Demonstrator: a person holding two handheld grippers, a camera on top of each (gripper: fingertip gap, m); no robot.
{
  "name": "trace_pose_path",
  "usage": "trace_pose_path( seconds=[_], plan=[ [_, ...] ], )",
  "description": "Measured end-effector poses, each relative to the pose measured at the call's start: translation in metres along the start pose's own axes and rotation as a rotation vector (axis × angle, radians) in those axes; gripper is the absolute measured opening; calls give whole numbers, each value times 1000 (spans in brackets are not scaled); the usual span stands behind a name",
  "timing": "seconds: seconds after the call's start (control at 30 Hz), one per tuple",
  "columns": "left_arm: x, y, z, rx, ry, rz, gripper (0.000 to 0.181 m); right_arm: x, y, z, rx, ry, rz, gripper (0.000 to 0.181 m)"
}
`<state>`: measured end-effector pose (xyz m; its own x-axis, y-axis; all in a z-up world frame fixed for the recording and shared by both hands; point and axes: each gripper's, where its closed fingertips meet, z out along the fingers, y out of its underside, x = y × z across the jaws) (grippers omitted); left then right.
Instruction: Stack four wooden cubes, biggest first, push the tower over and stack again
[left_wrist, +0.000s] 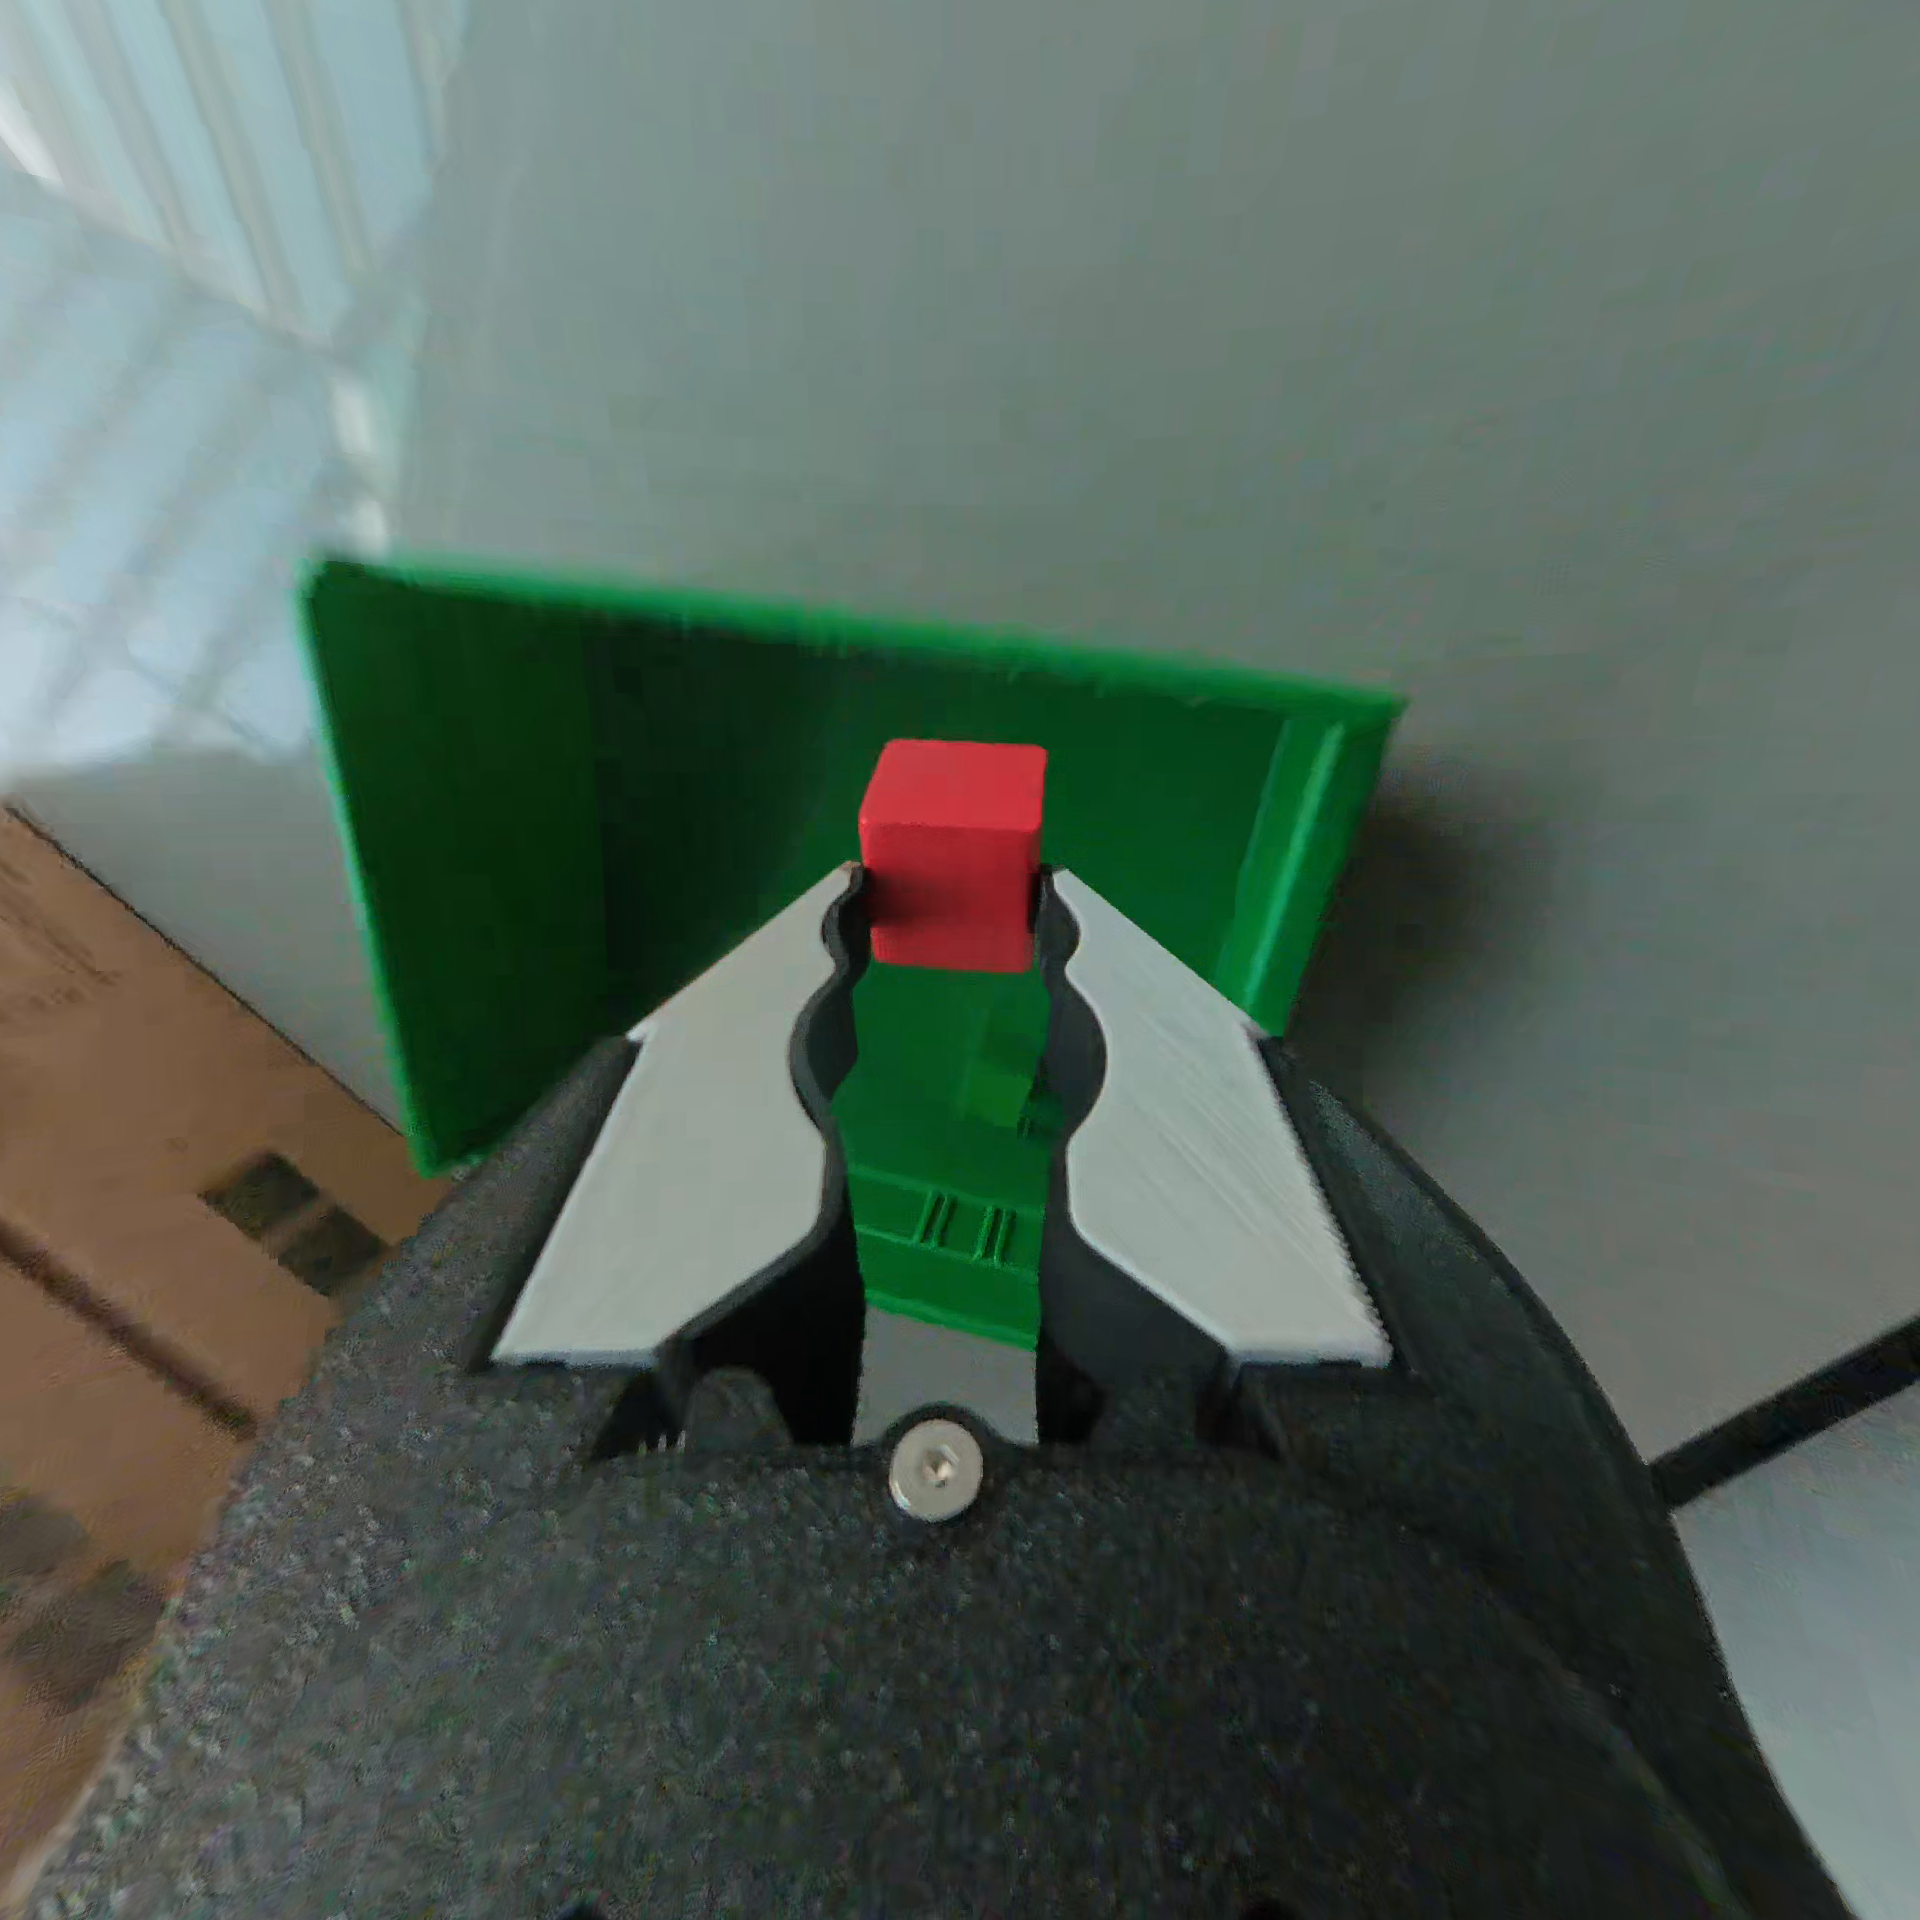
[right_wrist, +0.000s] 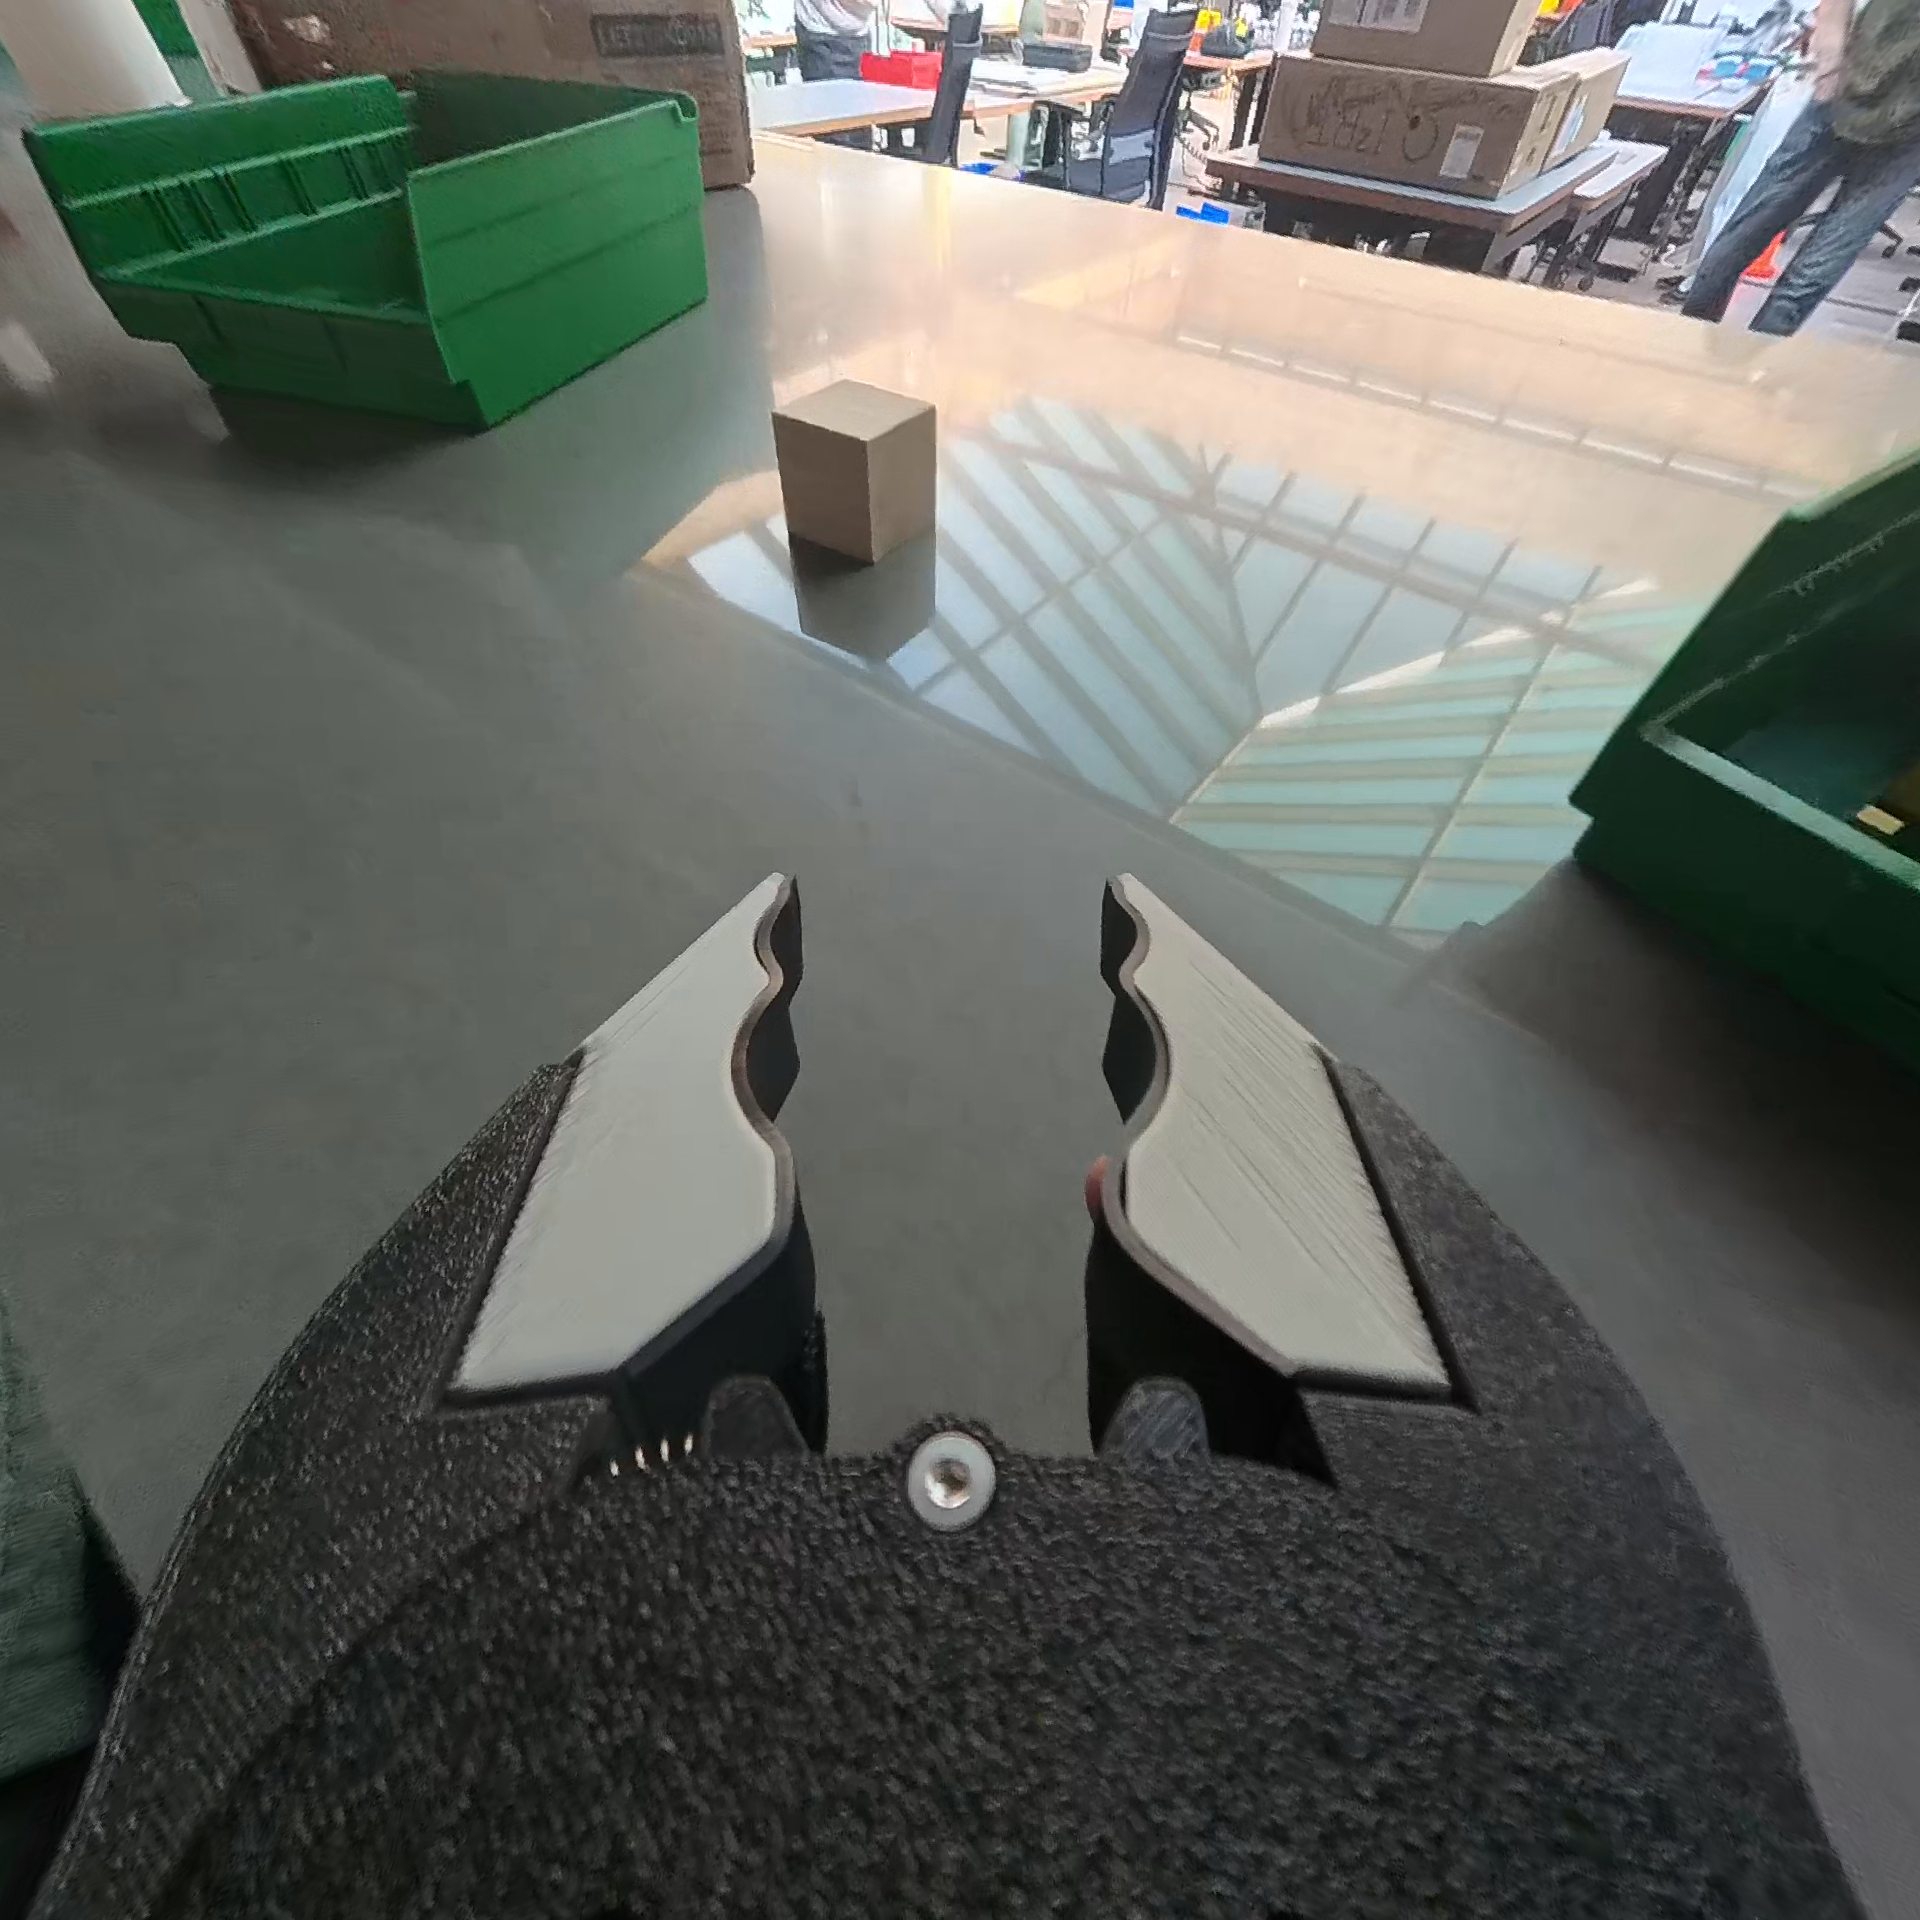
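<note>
Pinching a red cube (left_wrist: 954, 862) between its fingertips at frame centre, the left gripper (left_wrist: 951, 883) holds it over a green bin (left_wrist: 499, 831). The right gripper (right_wrist: 951, 914) hangs spread and empty above the grey table (right_wrist: 416, 779); a tan cube (right_wrist: 854, 480) sits well ahead, upper centre.

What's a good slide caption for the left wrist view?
Left gripper pinches a red cube above a green bin.
</note>
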<state>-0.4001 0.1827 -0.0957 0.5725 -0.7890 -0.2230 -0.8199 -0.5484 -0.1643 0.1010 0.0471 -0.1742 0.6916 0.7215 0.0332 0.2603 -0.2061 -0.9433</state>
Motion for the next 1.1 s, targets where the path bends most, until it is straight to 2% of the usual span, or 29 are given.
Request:
trace_pose_path(
  seconds=[0.07,0.17,0.3,0.43,0.67,1.1],
  plan=[
    [18,-44,-21,27,11,98,31,-3,-4,1,-2,-7,-3,59],
    [52,-100,-21,30,43,241,31,-5,-6,0,-5,-6,-10,59],
    [87,-154,11,9,87,334,31,-1,-5,-10,-9,20,1,60],
    [111,-188,47,-4,127,356,31,9,-1,-22,-9,59,15,61],
    [136,-209,83,-18,157,391,31,12,7,-23,-23,71,29,61],
    [147,-212,100,-74,163,396,31,11,14,-21,-41,71,37,61]
  ],
)
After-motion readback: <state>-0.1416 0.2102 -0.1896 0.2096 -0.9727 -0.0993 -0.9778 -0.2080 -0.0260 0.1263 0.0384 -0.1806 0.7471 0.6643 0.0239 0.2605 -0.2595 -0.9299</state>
